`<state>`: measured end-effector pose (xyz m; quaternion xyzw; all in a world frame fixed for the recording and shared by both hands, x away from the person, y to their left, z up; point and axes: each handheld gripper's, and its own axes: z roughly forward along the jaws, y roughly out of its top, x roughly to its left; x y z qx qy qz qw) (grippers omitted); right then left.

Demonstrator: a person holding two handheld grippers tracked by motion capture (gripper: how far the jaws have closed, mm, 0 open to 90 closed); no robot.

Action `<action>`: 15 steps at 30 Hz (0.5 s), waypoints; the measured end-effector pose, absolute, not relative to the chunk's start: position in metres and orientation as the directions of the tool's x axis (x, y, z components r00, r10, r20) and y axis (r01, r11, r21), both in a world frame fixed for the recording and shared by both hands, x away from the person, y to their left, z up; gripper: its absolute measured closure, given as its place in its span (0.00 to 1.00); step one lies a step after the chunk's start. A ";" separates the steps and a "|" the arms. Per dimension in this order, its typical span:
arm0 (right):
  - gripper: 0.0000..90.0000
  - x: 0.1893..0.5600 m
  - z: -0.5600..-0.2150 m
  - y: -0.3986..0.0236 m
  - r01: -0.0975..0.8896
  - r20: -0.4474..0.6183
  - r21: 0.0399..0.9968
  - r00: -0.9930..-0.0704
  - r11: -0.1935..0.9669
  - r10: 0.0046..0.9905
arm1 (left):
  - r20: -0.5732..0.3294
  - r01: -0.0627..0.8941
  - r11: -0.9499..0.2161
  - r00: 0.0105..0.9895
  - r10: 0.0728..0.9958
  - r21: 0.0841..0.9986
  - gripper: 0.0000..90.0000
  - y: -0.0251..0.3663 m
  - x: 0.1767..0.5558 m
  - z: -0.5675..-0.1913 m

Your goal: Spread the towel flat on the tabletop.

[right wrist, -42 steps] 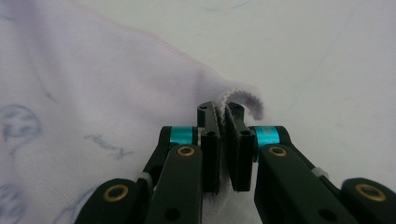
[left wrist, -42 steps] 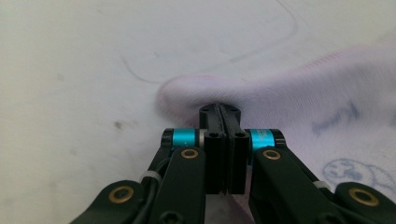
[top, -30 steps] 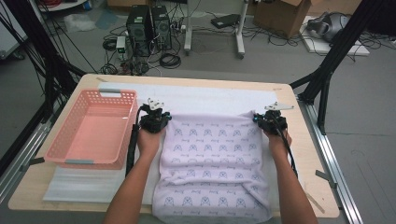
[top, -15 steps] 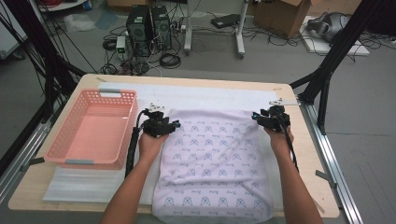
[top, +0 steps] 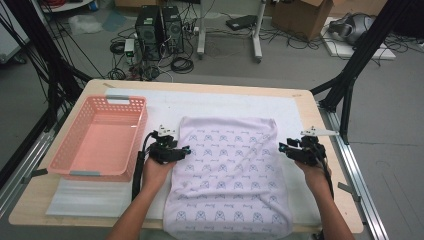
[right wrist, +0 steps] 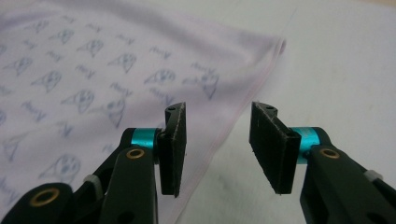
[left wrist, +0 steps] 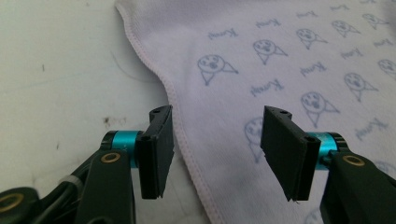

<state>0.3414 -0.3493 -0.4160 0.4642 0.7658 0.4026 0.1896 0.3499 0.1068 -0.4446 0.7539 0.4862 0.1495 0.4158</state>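
While both grippers stood at the side hems of the cloth [top: 230, 175], neither held anything. The cloth lay spread flat on the white mat [top: 225, 105], its near end hanging over the table edge, with the pink basket [top: 100, 135] beside it on the left.

The left gripper [left wrist: 217, 154] had its jaws apart; they had just been opening, and the left hem ran up between them without either pad pressing on it. The right gripper [right wrist: 217, 144] was likewise parted, its jaws having just opened, with the right hem lying below the gap and untouched.

Judging from this, the step in hand was a regrip at the midpoints of the two sides, likely for a fold. To do it well, each gripper should come down so that one pad slides under the stitched hem and the other lands on top, taking only a shallow bite. Both grips should sit level with each other across the cloth, or the fold would come out skewed. Closing should be firm before any lift, and both hands should rise together so the fabric does not drag or bunch on the mat.
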 end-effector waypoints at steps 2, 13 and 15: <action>0.62 0.335 -0.424 -0.349 0.568 0.081 0.779 -0.510 0.265 0.856 | -0.139 0.596 -0.221 0.497 0.856 0.772 0.51 0.107 0.345 -0.448; 0.96 0.329 -0.446 -0.321 0.583 0.069 0.732 -0.580 0.353 0.812 | -0.076 0.573 -0.172 0.383 0.921 0.802 0.97 0.118 0.354 -0.446; 0.97 0.332 -0.445 -0.317 0.571 0.044 0.733 -0.582 0.369 0.812 | -0.074 0.579 -0.173 0.378 0.923 0.797 0.97 0.117 0.357 -0.450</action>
